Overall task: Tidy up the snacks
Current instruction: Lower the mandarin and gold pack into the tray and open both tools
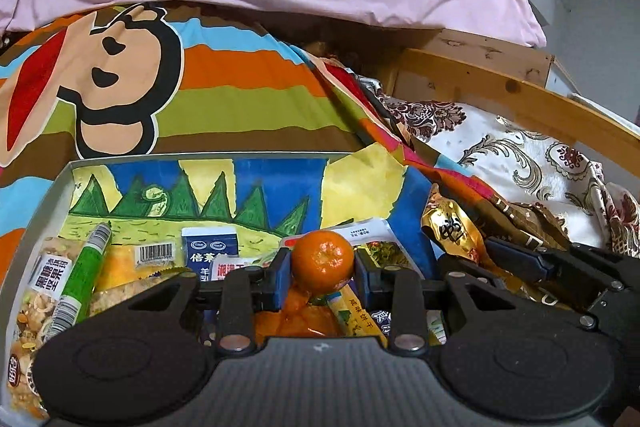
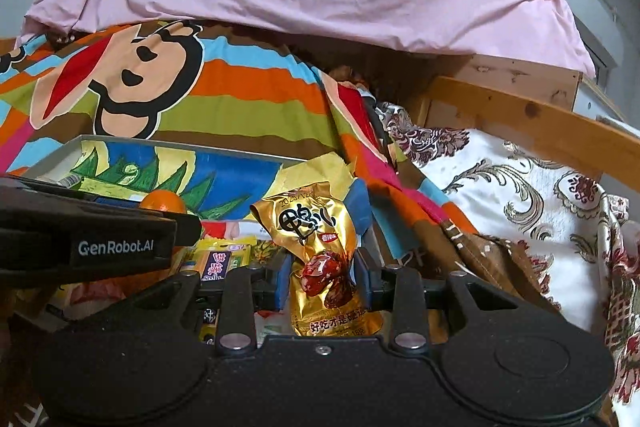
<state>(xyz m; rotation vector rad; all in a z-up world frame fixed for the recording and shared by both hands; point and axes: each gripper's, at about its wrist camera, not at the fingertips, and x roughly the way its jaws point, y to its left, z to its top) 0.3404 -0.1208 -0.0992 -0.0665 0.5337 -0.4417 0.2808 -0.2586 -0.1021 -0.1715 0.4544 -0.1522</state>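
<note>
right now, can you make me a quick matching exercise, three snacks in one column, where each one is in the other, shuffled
Things:
1. mandarin
2. gold snack packet
3. green tube

Places:
A. clamped in the right gripper
B. lying in the tray on the nut bag
C. clamped in the left gripper

Pairs: 1-C, 2-A, 3-B

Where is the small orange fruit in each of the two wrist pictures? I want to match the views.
Left wrist view: the orange fruit sits at lower centre, gripped between the blue pads of the left gripper.
Right wrist view: the fruit shows at left of centre, only its top, peeking above the black body of the left gripper.
Shared landmark: the tray lined with a drawing of green trees, also seen in the right wrist view.
</note>
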